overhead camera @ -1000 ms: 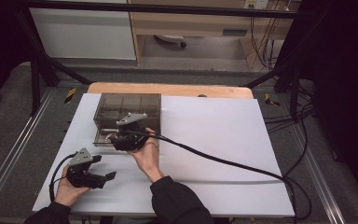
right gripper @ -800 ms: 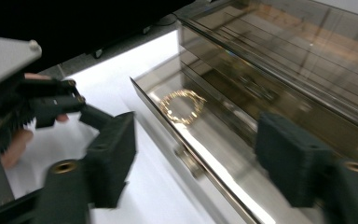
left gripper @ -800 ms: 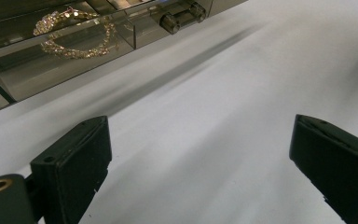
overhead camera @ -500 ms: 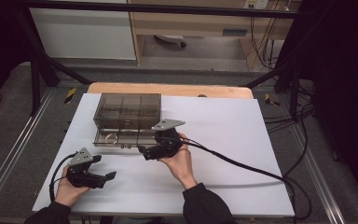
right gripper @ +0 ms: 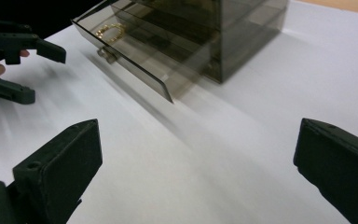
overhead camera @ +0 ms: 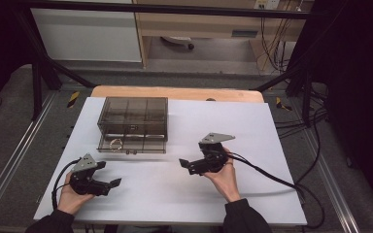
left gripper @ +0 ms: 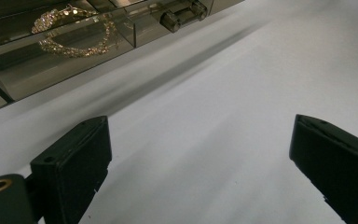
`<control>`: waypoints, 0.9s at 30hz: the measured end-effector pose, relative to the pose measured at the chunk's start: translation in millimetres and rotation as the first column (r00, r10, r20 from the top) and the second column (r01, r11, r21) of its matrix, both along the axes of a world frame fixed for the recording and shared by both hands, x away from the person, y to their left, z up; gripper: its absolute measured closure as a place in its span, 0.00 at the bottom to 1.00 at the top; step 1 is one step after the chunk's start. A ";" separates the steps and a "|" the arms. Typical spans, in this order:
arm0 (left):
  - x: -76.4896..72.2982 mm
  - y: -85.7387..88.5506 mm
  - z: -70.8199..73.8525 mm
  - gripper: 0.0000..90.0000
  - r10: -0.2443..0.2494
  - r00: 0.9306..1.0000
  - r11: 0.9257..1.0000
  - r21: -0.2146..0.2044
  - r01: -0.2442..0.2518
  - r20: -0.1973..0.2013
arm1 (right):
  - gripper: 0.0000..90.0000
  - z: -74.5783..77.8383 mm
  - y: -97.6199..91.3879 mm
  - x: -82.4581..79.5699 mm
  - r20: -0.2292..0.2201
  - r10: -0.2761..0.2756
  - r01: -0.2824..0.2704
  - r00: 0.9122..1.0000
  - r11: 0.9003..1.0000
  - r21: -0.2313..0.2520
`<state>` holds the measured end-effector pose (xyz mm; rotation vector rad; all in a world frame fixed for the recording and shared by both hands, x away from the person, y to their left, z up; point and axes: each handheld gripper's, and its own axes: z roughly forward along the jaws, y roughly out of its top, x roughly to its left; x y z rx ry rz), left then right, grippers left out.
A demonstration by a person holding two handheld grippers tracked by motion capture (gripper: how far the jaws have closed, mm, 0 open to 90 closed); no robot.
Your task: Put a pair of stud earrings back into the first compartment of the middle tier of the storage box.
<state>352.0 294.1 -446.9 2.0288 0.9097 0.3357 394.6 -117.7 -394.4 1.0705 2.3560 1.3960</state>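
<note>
Right gripper view: bracelet (right gripper: 109,31) in drawer (right gripper: 135,65), well beyond the wide-apart jaws.

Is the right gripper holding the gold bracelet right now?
No. In the right gripper view the right gripper stands open over bare white table, while the gold bracelet lies in the smoked drawer box.

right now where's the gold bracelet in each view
high view: the gold bracelet lies in the smoky drawer box's open bottom drawer, left end.
left gripper view: bracelet upper left, behind the drawer front.
right gripper view: bracelet upper left, inside the drawer.
shared landmark: the drawer knob.
</note>
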 end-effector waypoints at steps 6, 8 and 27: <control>0.1 -0.1 0.2 0.06 0.000 1.000 1.000 0.000 0.000 0.001 | 0.01 -15.7 -38.1 -7.9 -0.001 -0.015 0.015 1.000 1.000 -0.013; 0.2 -0.4 0.0 0.06 0.000 1.000 1.000 0.000 0.000 0.000 | 0.01 -21.5 -52.0 -11.6 -0.007 -0.017 0.017 1.000 1.000 -0.014; -0.7 -0.9 0.6 0.06 -0.002 1.000 1.000 0.003 0.002 0.002 | 0.00 -53.2 -124.9 -34.1 -0.067 -0.056 0.058 0.996 0.998 0.038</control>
